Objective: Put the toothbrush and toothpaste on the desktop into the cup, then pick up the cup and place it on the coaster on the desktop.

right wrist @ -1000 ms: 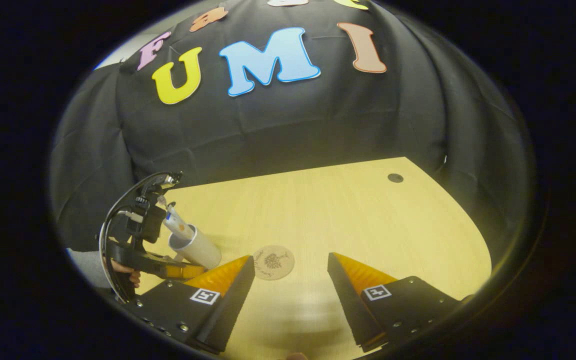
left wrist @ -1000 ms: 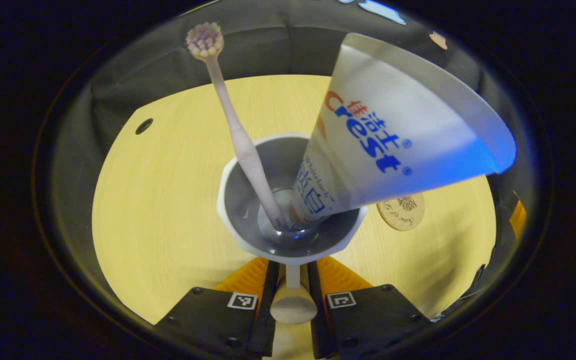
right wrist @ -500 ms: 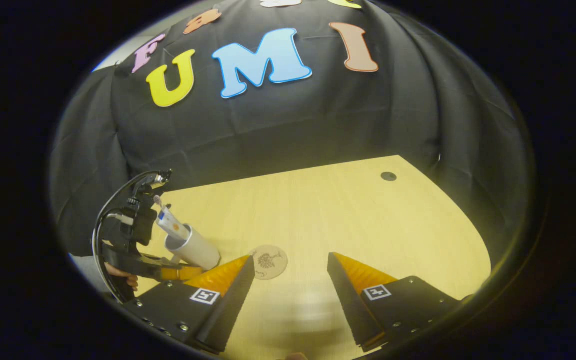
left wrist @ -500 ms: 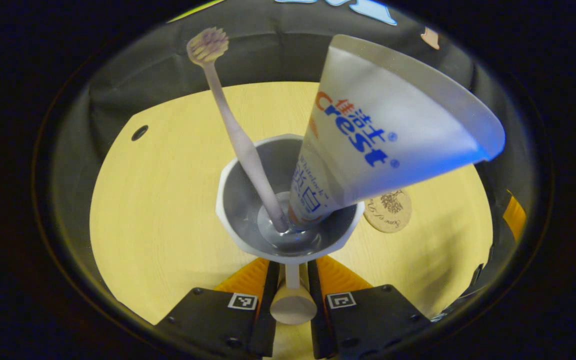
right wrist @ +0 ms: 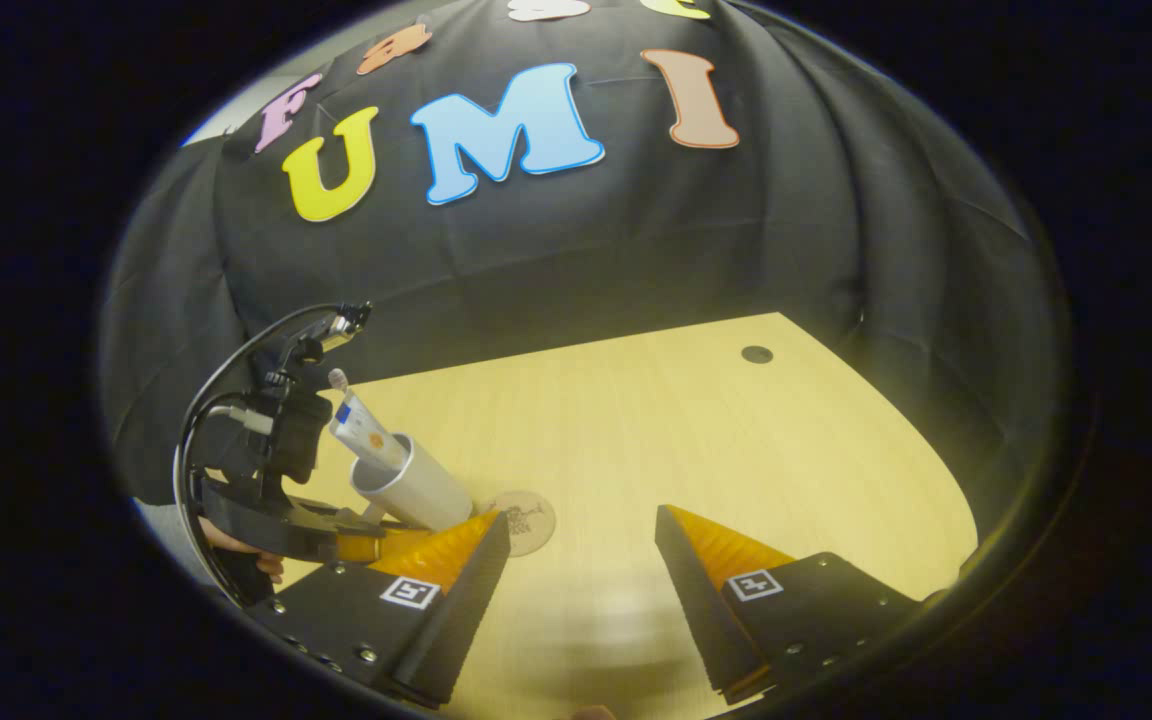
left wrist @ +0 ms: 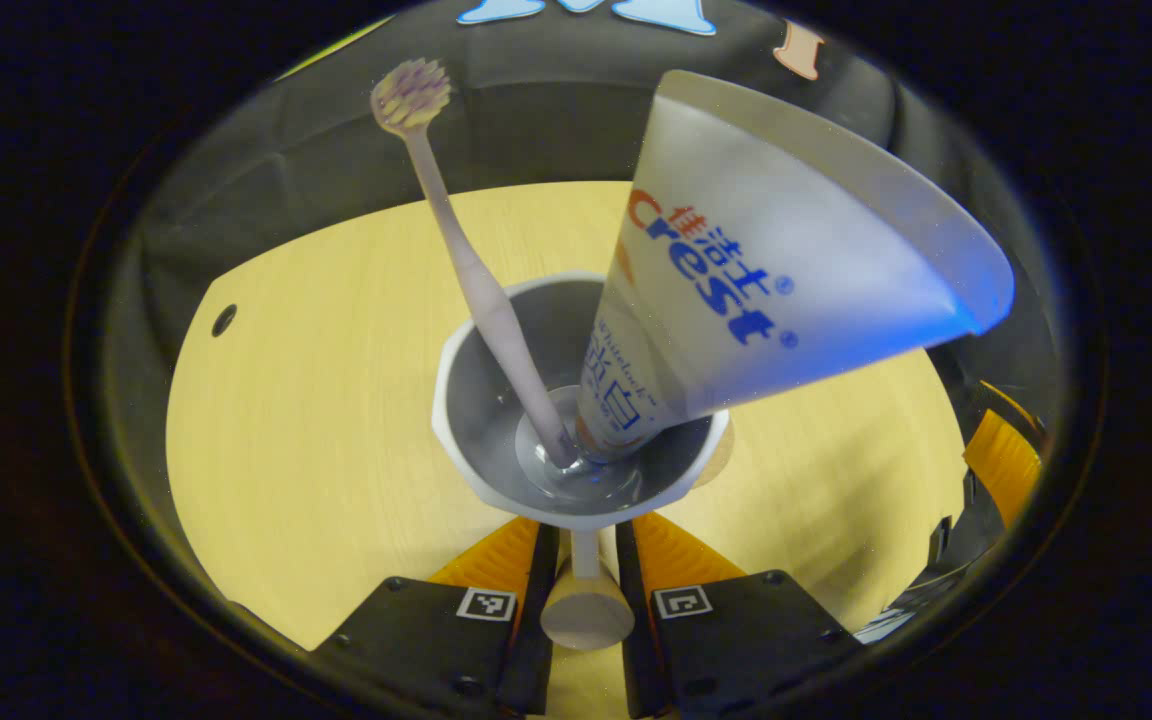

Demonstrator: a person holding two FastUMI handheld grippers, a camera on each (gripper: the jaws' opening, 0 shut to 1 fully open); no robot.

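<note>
The cup (left wrist: 576,400) is held by its handle in the pinching left gripper (left wrist: 584,560), just beside the coaster (right wrist: 526,520); the right gripper (right wrist: 581,560) is spread.

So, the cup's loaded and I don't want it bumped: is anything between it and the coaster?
Nothing visible is: the cup, held by its handle in the left gripper, sits right beside the coaster over bare desktop.

In the left gripper view the cup (left wrist: 576,400) sits just ahead of the left gripper (left wrist: 584,560), its handle between the fingers (left wrist: 526,545). The toothbrush (left wrist: 476,280) stands in the cup to the left, the toothpaste (left wrist: 736,290) to the right. In the right gripper view the coaster (right wrist: 526,520) lies on the tabletop (right wrist: 696,430) just right of the cup's base.
</note>
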